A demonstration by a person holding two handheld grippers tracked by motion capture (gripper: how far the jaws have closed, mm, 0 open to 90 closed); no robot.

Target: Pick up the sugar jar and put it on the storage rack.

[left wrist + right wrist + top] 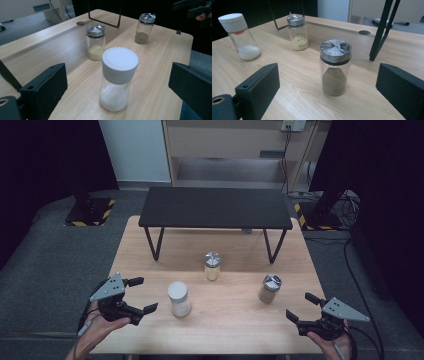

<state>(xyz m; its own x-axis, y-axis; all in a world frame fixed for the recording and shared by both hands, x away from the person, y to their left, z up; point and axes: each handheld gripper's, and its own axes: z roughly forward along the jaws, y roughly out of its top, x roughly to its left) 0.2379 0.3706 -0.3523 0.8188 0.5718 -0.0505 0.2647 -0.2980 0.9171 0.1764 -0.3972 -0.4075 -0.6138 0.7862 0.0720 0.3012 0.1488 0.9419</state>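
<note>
High view: left claw [141,295] and right claw [300,306] gape wide, empty, flanking 2 shakers.

A light wooden tabletop [150,270] with rounded corners carries everything. At its far end stands a low black shelf [215,207] on thin black wire legs, spanning most of the tabletop's width; a small round grommet [364,32] sits in the wood beneath it. Three jars stand upright on the bare wood, well apart from each other. The white-capped jar [179,298] of white powder stands near and left of centre. The yellow-powder jar [212,266] with a metal lid stands farther back, around the middle. The brown-powder jar [269,288], also metal-lidded, stands to the right.
</note>
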